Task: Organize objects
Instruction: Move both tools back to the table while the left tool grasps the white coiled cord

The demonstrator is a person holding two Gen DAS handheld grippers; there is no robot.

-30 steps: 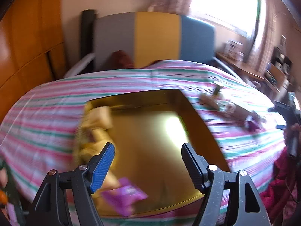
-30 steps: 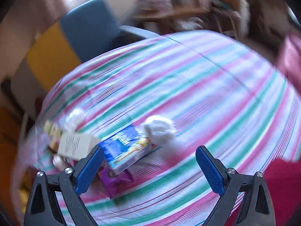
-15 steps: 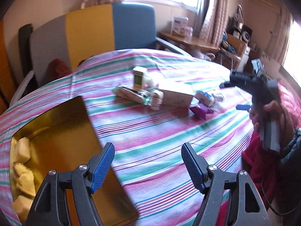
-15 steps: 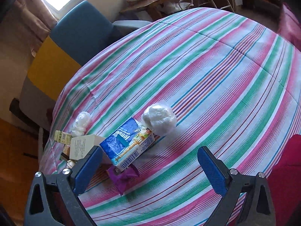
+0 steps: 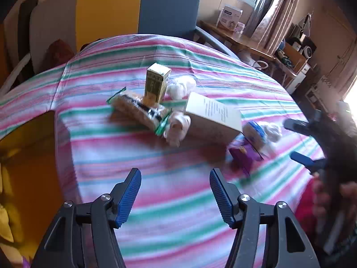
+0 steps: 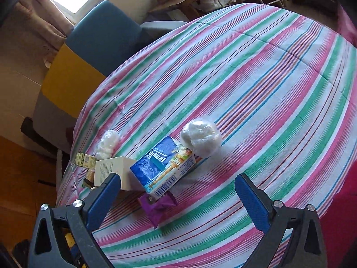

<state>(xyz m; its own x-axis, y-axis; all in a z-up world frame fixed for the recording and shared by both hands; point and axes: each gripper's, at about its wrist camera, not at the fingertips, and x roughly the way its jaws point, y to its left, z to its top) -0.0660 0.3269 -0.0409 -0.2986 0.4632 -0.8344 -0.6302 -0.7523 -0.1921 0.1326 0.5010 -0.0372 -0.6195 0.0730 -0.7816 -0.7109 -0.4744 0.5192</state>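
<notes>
At the far left of the left wrist view a gold tray (image 5: 29,156) sits on the striped desk (image 5: 156,201), with yellow packets (image 5: 5,218) along its left edge. The left hand-held gripper (image 5: 175,192) hangs above the cloth, released and holding nothing. Beyond it lie a cracker packet (image 5: 138,109), an upright yellow carton (image 5: 156,84) just behind it, a white box (image 5: 214,114), then a purple packet (image 5: 243,154). In the right wrist view the blue Tempo tissue pack (image 6: 162,165) rests partly on that purple packet, touching a wrapped white ball (image 6: 200,138). The right hand-held gripper (image 6: 178,196) is likewise spread wide and empty, over the cloth.
</notes>
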